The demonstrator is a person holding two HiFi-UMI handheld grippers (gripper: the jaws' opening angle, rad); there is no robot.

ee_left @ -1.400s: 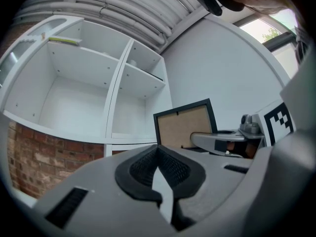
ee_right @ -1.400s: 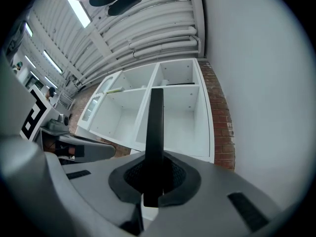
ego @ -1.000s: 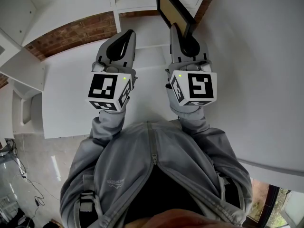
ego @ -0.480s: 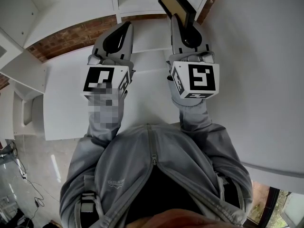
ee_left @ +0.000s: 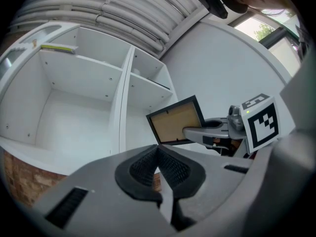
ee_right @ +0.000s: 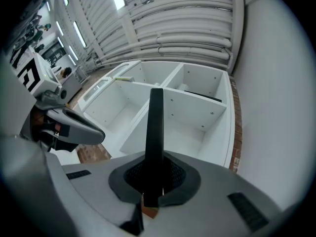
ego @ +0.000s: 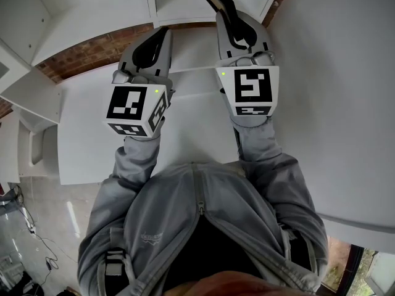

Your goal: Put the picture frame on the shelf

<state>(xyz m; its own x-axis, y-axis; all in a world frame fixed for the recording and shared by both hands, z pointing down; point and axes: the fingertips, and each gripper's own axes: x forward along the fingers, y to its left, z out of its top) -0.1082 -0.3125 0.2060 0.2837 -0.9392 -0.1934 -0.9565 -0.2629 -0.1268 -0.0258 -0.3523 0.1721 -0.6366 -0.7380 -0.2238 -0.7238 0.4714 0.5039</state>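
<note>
Clamping picture frame (ee_right: 156,127) edge-on in right gripper (ego: 234,29) jaws, up in front of shelf (ee_right: 197,113). Carrying left gripper (ego: 150,49) jaws shut, empty. Best to stay upright, clear divider (ee_right: 173,77), seat base deep.

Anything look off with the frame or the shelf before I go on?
Nothing stands out. The right gripper is shut on the picture frame, which looks intact, in front of the white shelf. The left gripper is shut and empty.
</note>
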